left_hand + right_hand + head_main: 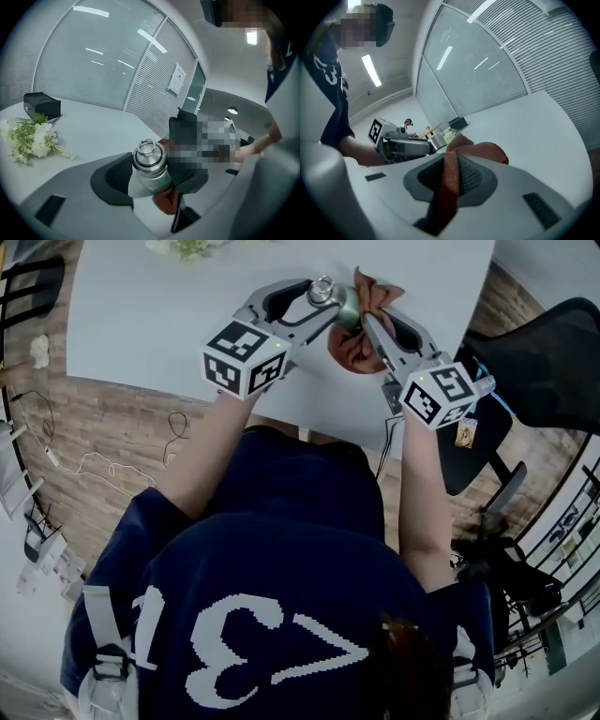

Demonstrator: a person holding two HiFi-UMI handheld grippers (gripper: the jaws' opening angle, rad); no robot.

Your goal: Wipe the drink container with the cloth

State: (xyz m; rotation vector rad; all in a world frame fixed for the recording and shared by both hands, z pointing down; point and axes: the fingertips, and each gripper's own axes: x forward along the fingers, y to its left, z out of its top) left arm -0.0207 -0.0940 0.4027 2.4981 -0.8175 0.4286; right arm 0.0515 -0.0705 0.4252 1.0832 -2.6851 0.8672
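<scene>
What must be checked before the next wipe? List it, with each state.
1. Left tool grips bottle: ok, a jaw on each side.
2. Right tool holds cloth: ok, pinched between the jaws.
3. Cloth against bottle: ok, it looks pressed to the bottle's side in the head view.
4. Cap on: ok.
5. Flowers out of the way: ok, well apart from the bottle.
6. Bottle standing on table: cannot tell.
</scene>
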